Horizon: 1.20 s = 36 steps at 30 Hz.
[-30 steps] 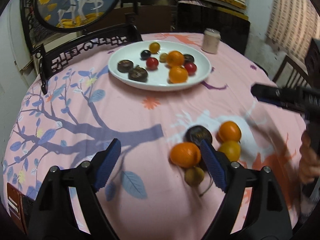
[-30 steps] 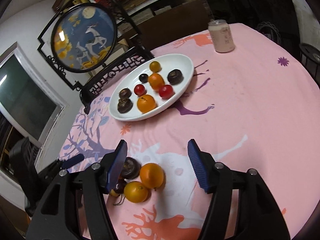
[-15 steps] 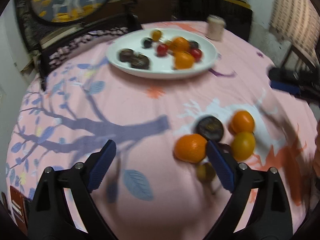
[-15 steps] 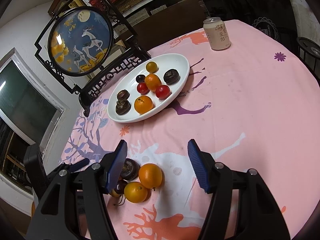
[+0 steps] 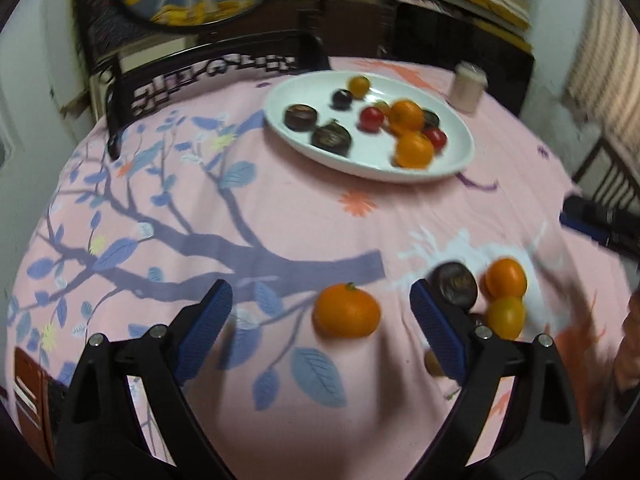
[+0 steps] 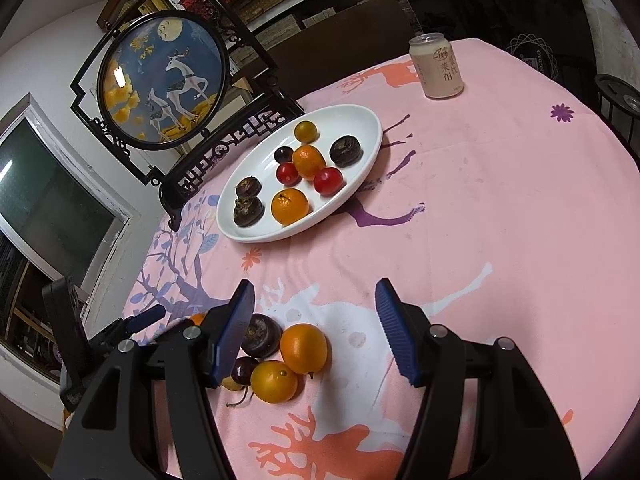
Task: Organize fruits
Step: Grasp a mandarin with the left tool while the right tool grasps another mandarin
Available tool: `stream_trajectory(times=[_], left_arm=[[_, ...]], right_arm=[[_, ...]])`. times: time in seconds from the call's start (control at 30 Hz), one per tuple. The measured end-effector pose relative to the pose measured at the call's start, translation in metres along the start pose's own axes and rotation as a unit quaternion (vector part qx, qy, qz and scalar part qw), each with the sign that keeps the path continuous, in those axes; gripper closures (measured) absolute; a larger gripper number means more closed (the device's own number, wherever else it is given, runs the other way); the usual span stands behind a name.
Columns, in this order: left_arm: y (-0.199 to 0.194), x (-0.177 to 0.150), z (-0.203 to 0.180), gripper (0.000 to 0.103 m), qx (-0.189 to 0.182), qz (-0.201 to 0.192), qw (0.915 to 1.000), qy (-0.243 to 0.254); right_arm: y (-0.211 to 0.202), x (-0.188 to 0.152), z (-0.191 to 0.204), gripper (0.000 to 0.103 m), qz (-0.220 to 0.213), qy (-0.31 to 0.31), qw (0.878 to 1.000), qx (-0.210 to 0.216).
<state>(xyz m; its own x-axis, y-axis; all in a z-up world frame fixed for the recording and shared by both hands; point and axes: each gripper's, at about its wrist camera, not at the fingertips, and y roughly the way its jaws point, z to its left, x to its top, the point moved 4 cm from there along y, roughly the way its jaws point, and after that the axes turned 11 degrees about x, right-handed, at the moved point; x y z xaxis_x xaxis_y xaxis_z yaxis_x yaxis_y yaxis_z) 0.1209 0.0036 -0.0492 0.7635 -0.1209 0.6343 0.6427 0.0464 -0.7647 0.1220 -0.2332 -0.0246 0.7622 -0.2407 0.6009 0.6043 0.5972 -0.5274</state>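
A white plate (image 5: 372, 168) (image 6: 360, 128) at the far side of the table holds several fruits: mandarins, red tomatoes and dark water chestnuts. One mandarin (image 5: 346, 316) lies on the pink cloth between the fingers of my left gripper (image 5: 320, 300), which is open wide and not touching it. To its right sit a dark chestnut (image 5: 456, 282) (image 6: 260, 336), two orange fruits (image 5: 506, 278) (image 6: 304, 348) and a small brown one (image 5: 434, 362). My right gripper (image 6: 316, 296) hangs open and empty, with this cluster just by its left finger.
A drink can (image 6: 438, 66) stands beyond the plate. A round deer screen in a black frame (image 6: 164, 80) lines the table's far left edge. There is a chair (image 5: 604, 168) at the right, and a person's hand (image 5: 632, 332) at the right edge.
My left gripper slid left and its jaws widened. The mandarin, earlier beside the right finger and close to the cluster, now lies apart between the fingers. The right gripper kept still.
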Motion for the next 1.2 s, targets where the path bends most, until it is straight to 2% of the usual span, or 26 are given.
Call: stream_trajectory(times=[0.2, 0.47, 0.63, 0.77, 0.93, 1.0, 1.07, 1.13, 1.2], left_arm=[[0.005, -0.005, -0.008, 0.011, -0.003, 0.016, 0.9997, 0.019], [-0.007, -0.016, 0.002, 0.011, -0.007, 0.010, 0.9999, 0.007], [-0.003, -0.027, -0.007, 0.012, 0.017, 0.007, 0.9994, 0.029], [-0.002, -0.032, -0.020, 0.021, 0.034, 0.002, 0.9974, 0.064], [0.003, -0.033, -0.021, 0.034, 0.032, 0.008, 0.9973, 0.066], [0.005, -0.033, -0.021, 0.041, 0.032, 0.011, 0.9973, 0.065], [0.008, -0.033, -0.022, 0.054, 0.031, 0.015, 0.9972, 0.066], [0.010, -0.034, -0.022, 0.063, 0.030, 0.017, 0.9971, 0.068], [0.010, -0.033, -0.023, 0.063, 0.030, 0.015, 0.9971, 0.068]], right_arm=[[0.000, 0.000, 0.000, 0.040, 0.000, 0.003, 1.000, -0.001], [-0.001, 0.000, -0.002, 0.040, 0.002, 0.007, 1.000, -0.002], [0.002, -0.002, 0.000, 0.040, 0.007, 0.004, 1.000, -0.004], [0.005, -0.003, 0.000, 0.040, 0.011, 0.002, 1.000, -0.008], [0.006, -0.005, 0.001, 0.040, 0.016, -0.001, 1.000, -0.008], [0.007, -0.007, 0.004, 0.040, 0.020, -0.006, 1.000, -0.008], [0.009, -0.008, 0.005, 0.040, 0.023, -0.010, 1.000, -0.009], [0.010, -0.010, 0.006, 0.040, 0.028, -0.013, 0.999, -0.010], [0.013, -0.012, 0.007, 0.040, 0.033, -0.014, 0.999, -0.010]])
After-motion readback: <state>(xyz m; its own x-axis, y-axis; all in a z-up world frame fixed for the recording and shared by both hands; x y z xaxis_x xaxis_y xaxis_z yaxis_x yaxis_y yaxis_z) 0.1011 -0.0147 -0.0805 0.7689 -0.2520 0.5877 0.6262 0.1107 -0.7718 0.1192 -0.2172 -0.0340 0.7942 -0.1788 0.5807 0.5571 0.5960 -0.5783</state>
